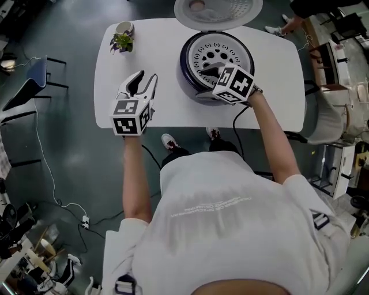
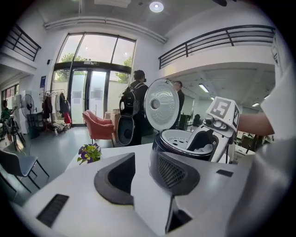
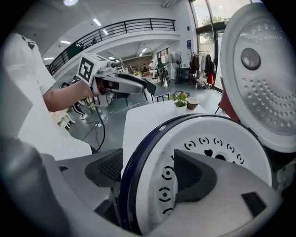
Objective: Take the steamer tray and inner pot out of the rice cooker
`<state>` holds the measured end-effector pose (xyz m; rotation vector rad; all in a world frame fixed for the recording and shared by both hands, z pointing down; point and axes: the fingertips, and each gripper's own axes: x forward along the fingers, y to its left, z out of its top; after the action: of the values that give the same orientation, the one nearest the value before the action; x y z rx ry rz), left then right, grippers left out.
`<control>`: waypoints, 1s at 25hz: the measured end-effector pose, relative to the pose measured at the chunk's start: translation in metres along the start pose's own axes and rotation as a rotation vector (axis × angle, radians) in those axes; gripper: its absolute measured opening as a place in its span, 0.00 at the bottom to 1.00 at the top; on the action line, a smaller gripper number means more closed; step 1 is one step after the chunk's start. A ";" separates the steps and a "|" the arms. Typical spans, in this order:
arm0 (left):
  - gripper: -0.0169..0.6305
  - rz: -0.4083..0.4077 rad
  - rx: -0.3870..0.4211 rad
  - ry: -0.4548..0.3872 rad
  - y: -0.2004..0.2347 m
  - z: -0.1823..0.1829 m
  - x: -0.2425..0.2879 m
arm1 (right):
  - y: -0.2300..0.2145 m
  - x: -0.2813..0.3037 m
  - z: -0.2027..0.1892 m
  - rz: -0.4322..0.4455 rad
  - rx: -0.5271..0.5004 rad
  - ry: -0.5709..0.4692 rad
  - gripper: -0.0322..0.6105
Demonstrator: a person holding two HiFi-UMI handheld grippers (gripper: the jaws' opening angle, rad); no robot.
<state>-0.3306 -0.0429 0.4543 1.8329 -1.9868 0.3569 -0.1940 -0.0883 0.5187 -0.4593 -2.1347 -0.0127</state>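
Note:
A dark blue rice cooker (image 1: 185,60) stands at the far middle of the white table (image 1: 167,109), its lid (image 1: 218,11) tipped up behind it. A white steamer tray (image 1: 222,55) with ringed holes fills its mouth and hides the inner pot. My right gripper (image 1: 206,83) is open and straddles the cooker's near rim (image 3: 134,166): one jaw is outside the wall, the other over the tray (image 3: 217,139), and neither pad presses on anything. My left gripper (image 1: 141,80) hovers over the table left of the cooker, open, with nothing between its jaws.
A small potted plant (image 1: 123,40) sits at the table's far left corner. A chair (image 1: 34,80) stands on the floor to the left. A black cable (image 1: 236,118) runs off the near edge under my right arm. People stand beyond the table.

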 end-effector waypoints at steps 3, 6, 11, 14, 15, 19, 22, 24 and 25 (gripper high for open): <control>0.28 -0.032 -0.005 0.003 0.009 -0.005 0.007 | 0.000 0.013 -0.003 0.013 -0.006 0.058 0.60; 0.28 -0.060 -0.004 0.007 0.013 -0.008 0.010 | 0.001 0.021 -0.006 0.007 -0.009 0.096 0.59; 0.27 -0.087 -0.005 0.009 0.019 -0.013 0.010 | 0.000 0.022 -0.007 -0.021 0.012 0.104 0.52; 0.27 -0.106 -0.011 0.015 0.018 -0.020 0.009 | 0.003 0.019 -0.008 -0.038 0.012 0.101 0.48; 0.27 -0.112 -0.013 0.016 0.017 -0.022 0.009 | 0.003 0.018 -0.008 -0.047 0.014 0.098 0.47; 0.27 -0.130 -0.013 0.015 0.012 -0.025 0.004 | 0.004 0.013 -0.007 -0.088 0.024 0.091 0.44; 0.27 -0.142 -0.012 0.005 0.009 -0.025 0.001 | 0.005 0.006 -0.006 -0.109 0.023 0.078 0.42; 0.26 -0.148 -0.012 -0.002 0.008 -0.026 0.000 | 0.005 0.000 -0.004 -0.116 0.021 0.061 0.40; 0.26 -0.151 -0.013 -0.005 0.008 -0.026 -0.001 | 0.005 -0.003 -0.002 -0.120 0.021 0.049 0.39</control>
<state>-0.3352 -0.0292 0.4779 1.9627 -1.8356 0.2929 -0.1889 -0.0847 0.5168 -0.3150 -2.1092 -0.0688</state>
